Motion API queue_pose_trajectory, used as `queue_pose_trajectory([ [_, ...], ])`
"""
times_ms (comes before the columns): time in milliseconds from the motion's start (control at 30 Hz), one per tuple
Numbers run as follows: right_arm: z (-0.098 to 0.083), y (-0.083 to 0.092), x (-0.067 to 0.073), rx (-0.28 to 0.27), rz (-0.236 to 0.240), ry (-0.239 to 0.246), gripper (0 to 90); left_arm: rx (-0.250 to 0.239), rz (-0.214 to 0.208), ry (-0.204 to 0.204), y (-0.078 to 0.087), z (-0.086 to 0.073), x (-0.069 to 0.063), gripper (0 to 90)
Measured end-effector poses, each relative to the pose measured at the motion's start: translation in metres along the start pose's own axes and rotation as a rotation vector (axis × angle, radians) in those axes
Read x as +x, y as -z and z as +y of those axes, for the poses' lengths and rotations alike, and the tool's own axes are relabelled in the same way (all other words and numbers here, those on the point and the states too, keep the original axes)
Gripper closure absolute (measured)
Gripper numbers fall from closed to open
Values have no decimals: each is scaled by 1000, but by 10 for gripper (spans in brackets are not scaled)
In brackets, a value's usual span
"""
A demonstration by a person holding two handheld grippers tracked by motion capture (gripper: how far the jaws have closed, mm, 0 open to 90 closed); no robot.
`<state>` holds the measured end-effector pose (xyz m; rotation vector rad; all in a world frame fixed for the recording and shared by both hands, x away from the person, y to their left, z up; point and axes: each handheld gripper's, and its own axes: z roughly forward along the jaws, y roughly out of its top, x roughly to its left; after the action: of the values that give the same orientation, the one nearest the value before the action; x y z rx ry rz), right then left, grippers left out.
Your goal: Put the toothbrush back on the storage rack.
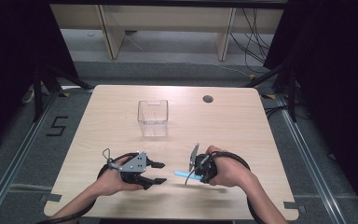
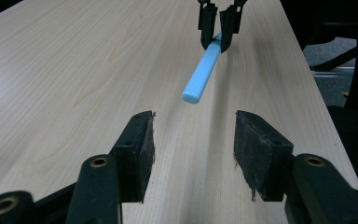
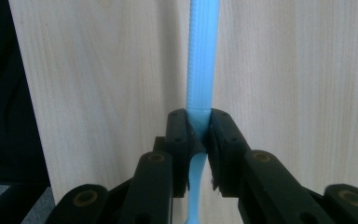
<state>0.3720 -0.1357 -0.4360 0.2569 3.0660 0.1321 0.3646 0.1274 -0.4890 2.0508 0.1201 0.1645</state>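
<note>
Clearly a handover is in hand: the right gripper (image 1: 192, 173) clamps the blue ridged stick (image 1: 182, 174) above the near table (image 1: 242, 121), its free end pointing left at the left gripper (image 1: 156, 172), whose jaws stand apart and empty. Next, the left must slide around that end and close.

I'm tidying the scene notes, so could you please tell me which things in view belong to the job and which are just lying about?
In the job:
- blue stick, clamped in the right claw
- left claw, open, facing the stick

Lying about:
- clear box
- cables on the floor
</note>
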Motion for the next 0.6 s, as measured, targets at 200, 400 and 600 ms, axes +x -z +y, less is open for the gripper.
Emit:
queue_pose_trajectory([
  [200,5,1,1,-4,6,11,791,19,-22,-16,-6,1,1,492],
  [400,9,0,0,-19,-7,59,790,22,-24,-20,-11,3,1,517],
  [600,17,2,4,-16,6,46,790,17,-42,-21,-18,5,1,538],
])
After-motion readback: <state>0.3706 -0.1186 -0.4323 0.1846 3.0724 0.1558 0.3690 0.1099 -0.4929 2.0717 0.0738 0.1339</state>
